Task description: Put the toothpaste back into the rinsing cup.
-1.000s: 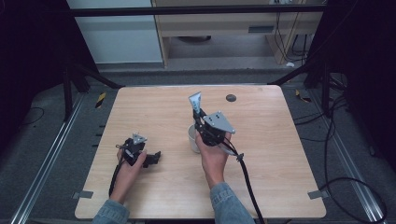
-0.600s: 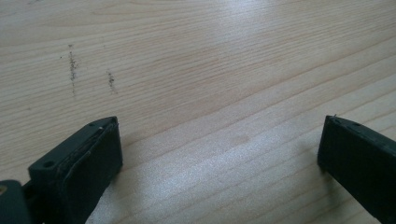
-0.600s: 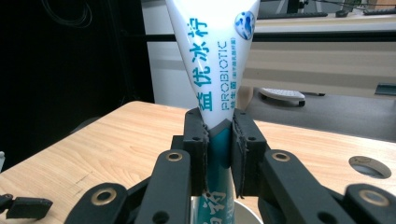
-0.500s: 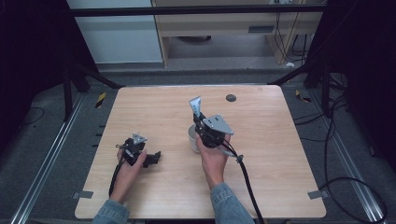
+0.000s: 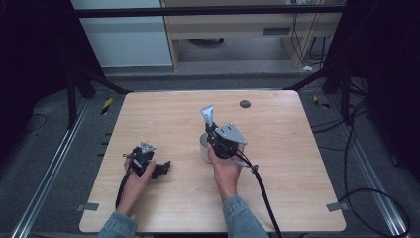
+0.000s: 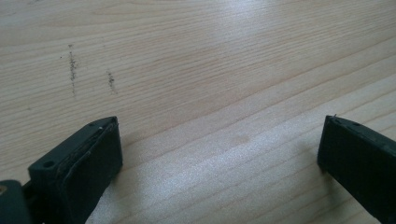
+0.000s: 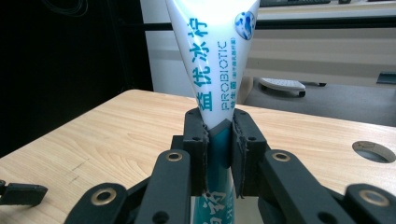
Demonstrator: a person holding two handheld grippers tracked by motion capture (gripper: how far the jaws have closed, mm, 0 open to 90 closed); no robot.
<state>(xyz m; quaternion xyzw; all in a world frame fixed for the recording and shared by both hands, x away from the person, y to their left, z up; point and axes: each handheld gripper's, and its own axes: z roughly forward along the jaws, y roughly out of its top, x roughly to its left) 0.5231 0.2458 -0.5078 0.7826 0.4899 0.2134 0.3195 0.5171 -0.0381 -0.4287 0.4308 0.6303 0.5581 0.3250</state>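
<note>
The right tongs [image 5: 212, 130] are clamped on a tube [image 5: 208, 117], a white one with blue print that reads PROBIOTIC. In the right gripper view the two jaws press on the tube [image 7: 212, 70] at its narrower part, and the body widens upward to a flat crimped end, so its long axis stands close to upright, crimp up. Its teal lower part runs down between the jaws; the lower end is hidden behind them. In the high view the tube rises just above a white cup [image 5: 204, 146] near the middle of the wooden surface [image 5: 297, 173], leaning slightly to the left.

The left tongs [image 5: 163, 167] rest low on the surface near the front left, jaws wide apart with nothing between them [image 6: 219, 154].
</note>
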